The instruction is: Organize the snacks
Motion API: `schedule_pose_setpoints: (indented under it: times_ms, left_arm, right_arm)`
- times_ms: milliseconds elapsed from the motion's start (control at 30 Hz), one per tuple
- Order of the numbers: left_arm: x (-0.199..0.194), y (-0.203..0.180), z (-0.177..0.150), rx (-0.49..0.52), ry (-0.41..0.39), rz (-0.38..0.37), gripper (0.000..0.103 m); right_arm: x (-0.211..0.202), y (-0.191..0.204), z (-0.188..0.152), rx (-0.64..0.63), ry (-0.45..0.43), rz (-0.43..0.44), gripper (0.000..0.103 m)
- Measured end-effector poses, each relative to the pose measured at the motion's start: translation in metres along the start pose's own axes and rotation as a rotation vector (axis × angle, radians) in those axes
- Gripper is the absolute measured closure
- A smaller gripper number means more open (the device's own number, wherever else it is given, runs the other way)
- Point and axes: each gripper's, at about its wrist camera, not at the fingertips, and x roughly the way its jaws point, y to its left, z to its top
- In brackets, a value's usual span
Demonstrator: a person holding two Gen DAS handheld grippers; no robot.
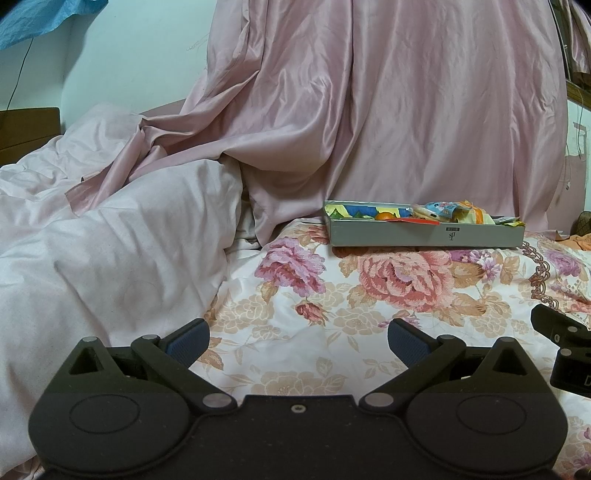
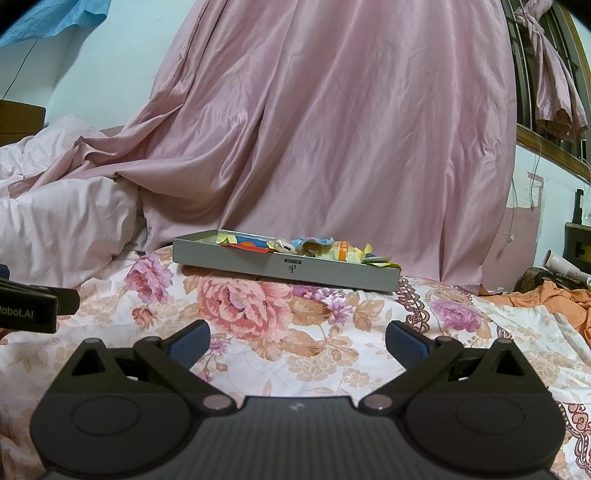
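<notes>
Pink fabric, far left: a pale pink duvet (image 1: 110, 236) is bunched up on the left side of the bed, against the white wall (image 1: 129, 55).
Blue cloth: a bit of it (image 1: 37, 22) hangs in the top left corner, with a thin dark cable running down the wall below it.
Curtain: a shiny pink curtain (image 1: 369, 110) hangs behind the bed, and its hem pools onto the duvet.
Bedspread: a floral sheet (image 1: 332, 295) with big pink and red roses, flat, covers the middle and right of the bed.
Left gripper: the left gripper (image 1: 298, 341) sits low over the floral sheet with its jaws spread wide and nothing between them; blue pads (image 1: 186, 343) face inward.
Box: a shallow grey box (image 1: 424, 234) rests on the floral sheet just in front of the curtain, well ahead of both grippers and to the right of the left gripper's centre line.
Snacks: a heap of colourful snack packets (image 1: 439, 213) lies inside the box, mostly toward its right half; individual items are too small to tell.
Right gripper: the right gripper (image 2: 298, 343) is low over the sheet just beside the left one, jaws also spread apart, holding nothing.
Far right: orange cloth (image 2: 554, 299) is crumpled at the bed's edge.
</notes>
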Motion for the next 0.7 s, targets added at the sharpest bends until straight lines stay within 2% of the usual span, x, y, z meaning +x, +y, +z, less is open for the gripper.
schedule_pose_setpoints:
  times_ms: [367, 700]
  left_arm:
    - [0.0007, -0.0003, -0.0002, 0.002, 0.001, 0.004, 0.001]
    - [-0.0012, 0.0, 0.003, 0.013, -0.009, 0.058, 0.001]
  right_arm:
    - [0.0004, -0.0003, 0.0008, 0.0, 0.001, 0.0, 0.0]
    - [-0.001, 0.0009, -0.0048, -0.007, 0.006, 0.005, 0.0]
